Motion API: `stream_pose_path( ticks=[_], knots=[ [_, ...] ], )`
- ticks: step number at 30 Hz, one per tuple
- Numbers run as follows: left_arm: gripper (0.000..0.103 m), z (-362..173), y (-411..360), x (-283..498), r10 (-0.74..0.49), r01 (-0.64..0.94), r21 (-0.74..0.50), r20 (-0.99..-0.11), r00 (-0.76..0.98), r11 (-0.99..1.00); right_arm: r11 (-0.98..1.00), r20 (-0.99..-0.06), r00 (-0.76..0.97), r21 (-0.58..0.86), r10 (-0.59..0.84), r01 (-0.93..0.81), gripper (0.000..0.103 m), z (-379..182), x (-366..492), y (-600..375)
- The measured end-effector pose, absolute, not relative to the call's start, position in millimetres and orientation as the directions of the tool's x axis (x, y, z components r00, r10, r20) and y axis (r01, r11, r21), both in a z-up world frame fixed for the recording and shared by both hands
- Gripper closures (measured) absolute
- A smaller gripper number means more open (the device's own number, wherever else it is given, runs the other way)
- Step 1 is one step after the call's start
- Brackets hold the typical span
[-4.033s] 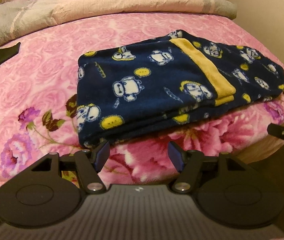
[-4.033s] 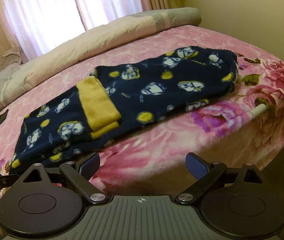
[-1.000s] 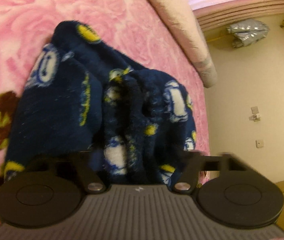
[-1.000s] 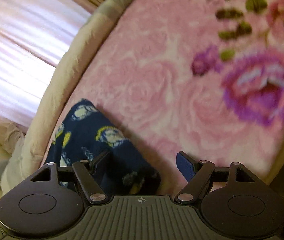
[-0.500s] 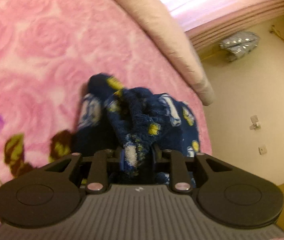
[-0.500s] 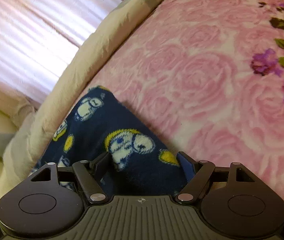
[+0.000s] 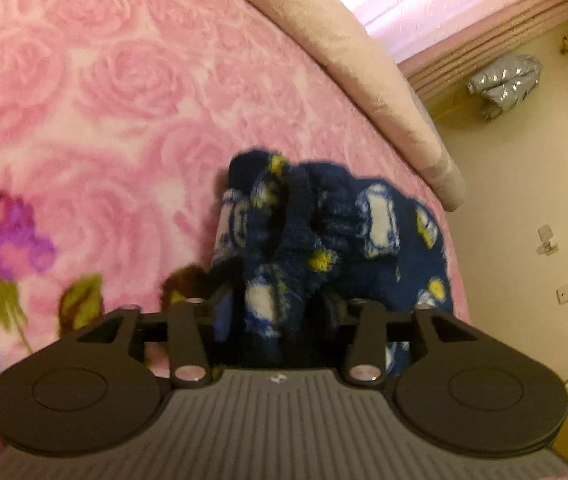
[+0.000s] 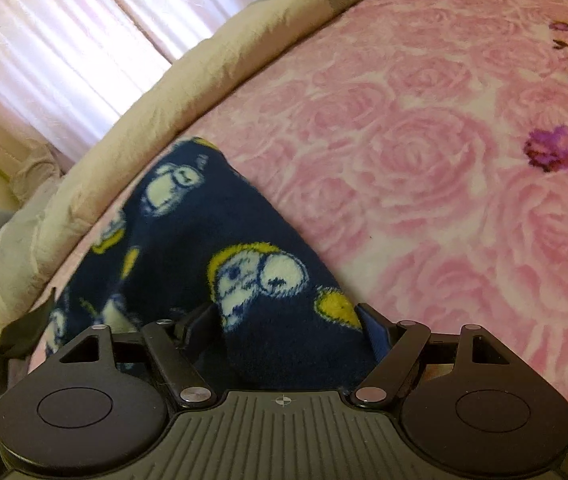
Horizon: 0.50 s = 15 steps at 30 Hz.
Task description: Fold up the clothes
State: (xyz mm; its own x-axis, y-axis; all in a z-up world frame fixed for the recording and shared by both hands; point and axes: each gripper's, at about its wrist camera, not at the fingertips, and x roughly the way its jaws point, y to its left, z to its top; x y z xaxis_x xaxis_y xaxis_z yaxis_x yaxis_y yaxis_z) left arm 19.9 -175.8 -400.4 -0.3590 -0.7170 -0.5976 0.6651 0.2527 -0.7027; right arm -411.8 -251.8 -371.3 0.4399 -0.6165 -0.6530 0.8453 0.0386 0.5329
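Garment: the navy fleece garment [image 7: 323,232] lies bunched on the pink bed [image 7: 104,100], doubled over itself.
Left gripper [image 7: 280,312]: jaws opening, the fleece edge between them and just ahead.
Right gripper [image 8: 287,320]: jaws wide, fabric between them (no clear squeeze).
Progress: one more fold looks laid; smoothing and release probably remain.
Change: four seconds ago the garment lay flat and wider, ahead of both grippers.

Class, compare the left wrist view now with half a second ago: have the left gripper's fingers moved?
Yes. The left gripper is opening: its fingers stand farther apart against the camera's own housing, with the navy fleece garment between them.
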Motion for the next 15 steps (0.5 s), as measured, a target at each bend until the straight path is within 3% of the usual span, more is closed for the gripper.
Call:
stream_pose_path(
  ticks=[3, 6, 8, 9, 10, 15],
  knots=[
    [0.038, -391.9, -186.3, 30.2, -0.742, 0.663, -0.705, -0.58, -0.336, 0.251, 0.043, -0.648, 0.442, 0.534, -0.621, 0.844, 0.026, -368.4, -414.6, -246.2],
    [0.037, -395.2, -207.3, 38.5, -0.753, 0.635, -0.731, -0.559, -0.348, 0.249, 0.048, -0.645, 0.437, 0.527, -0.627, 0.848, 0.026, -368.2, -411.6, -242.3],
    [0.045, -402.1, -219.5, 40.6, -0.749, 0.605, -0.755, -0.548, -0.371, 0.253, 0.052, -0.647, 0.43, 0.517, -0.63, 0.854, 0.026, -368.2, -408.8, -241.1],
    [0.069, -400.5, -220.2, 39.3, -0.759, 0.608, -0.76, -0.531, -0.377, 0.23, 0.05, -0.647, 0.43, 0.518, -0.63, 0.854, 0.026, -368.2, -408.7, -241.3],
    [0.085, -398.6, -220.6, 38.0, -0.768, 0.611, -0.764, -0.513, -0.383, 0.205, 0.049, -0.647, 0.43, 0.52, -0.629, 0.853, 0.026, -368.3, -408.8, -241.6],
    [0.089, -393.2, -210.9, 34.1, -0.812, 0.738, -0.655, -0.513, -0.277, 0.163, 0.043, -0.65, 0.433, 0.525, -0.624, 0.85, 0.026, -372.1, -410.0, -244.9]
  ],
)
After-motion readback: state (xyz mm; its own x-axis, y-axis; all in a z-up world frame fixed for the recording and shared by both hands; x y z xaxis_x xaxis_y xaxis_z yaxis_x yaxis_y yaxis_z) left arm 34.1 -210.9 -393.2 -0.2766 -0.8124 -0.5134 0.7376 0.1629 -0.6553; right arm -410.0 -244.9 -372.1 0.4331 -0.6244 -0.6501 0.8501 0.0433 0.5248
